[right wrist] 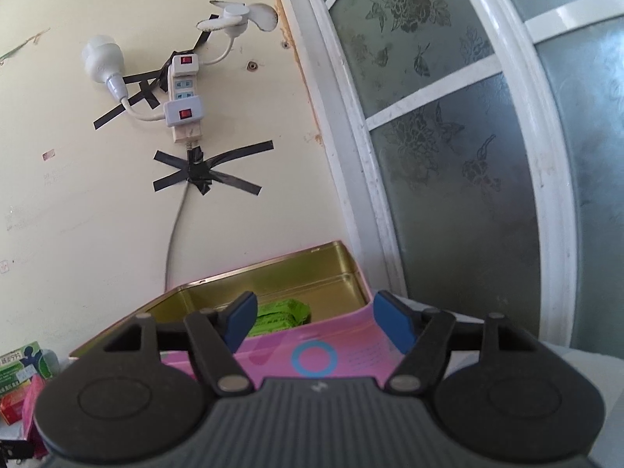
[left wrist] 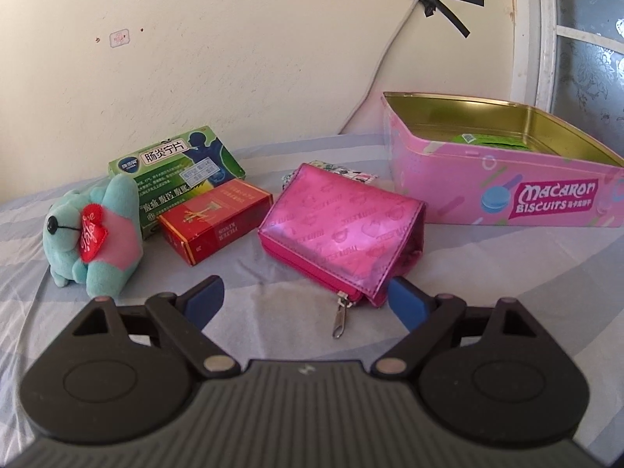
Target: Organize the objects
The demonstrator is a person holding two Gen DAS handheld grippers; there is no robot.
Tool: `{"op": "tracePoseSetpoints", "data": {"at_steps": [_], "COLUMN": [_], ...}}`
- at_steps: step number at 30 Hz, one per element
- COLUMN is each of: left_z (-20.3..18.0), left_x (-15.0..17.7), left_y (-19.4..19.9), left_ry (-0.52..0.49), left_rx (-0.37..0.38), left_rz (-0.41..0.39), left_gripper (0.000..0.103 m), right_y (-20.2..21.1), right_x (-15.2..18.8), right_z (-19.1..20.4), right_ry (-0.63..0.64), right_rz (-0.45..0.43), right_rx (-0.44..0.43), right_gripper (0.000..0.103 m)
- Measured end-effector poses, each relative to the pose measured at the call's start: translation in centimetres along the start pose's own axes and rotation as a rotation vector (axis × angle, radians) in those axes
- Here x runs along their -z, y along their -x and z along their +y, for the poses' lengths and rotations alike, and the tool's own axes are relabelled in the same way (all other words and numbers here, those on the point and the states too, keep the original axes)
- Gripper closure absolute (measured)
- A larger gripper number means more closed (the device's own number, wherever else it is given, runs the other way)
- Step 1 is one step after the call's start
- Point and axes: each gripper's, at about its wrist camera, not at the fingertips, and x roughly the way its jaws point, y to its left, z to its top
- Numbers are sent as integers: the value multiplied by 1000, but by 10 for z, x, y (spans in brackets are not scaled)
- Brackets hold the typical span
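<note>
Left gripper point(left wrist: 306, 298) spread wide, empty, just short of pink wallet point(left wrist: 341, 230); long axis slanting away toward biscuit tin point(left wrist: 503, 191), zipper end nearest. Right gripper point(right wrist: 312, 321) likewise agape, empty, hovering at tin's near wall, farther from wallet

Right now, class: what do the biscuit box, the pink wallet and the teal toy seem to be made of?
Biscuit box: likely tin, with a shiny gold inside and a printed pink outside. Pink wallet: glossy embossed faux leather, perhaps vinyl, with a metal zip. Teal toy: fuzzy plush fabric.
</note>
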Motion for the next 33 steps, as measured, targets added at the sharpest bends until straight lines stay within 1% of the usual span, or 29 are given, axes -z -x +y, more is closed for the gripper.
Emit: {"op": "tracePoseSetpoints", "data": {"at_steps": [3,10,15,21,26,33], "left_z": [2,11,17,22,26,38], "left_x": [0,0,1,1,1,1], "left_y": [0,0,0,-1,-2,-4], "left_ry": [12,61,94,116,139,185], "left_rx": [10,40,67,92,109,120], "left_rz": [1,11,18,23,32,54], "left_gripper": [10,10,10,10,10,10], "right_y": [5,18,28,34,34,31], "right_x": [1,7,12,20,28,39], "right_z": [3,12,32,59,85,112], "right_ry": [14,36,118,217,290,338], "right_rz": [-4,33,44,81,140,220], "right_rx": [13,2,-19,-84,-168,-270], "right_gripper": [35,35,34,34,34,34]}}
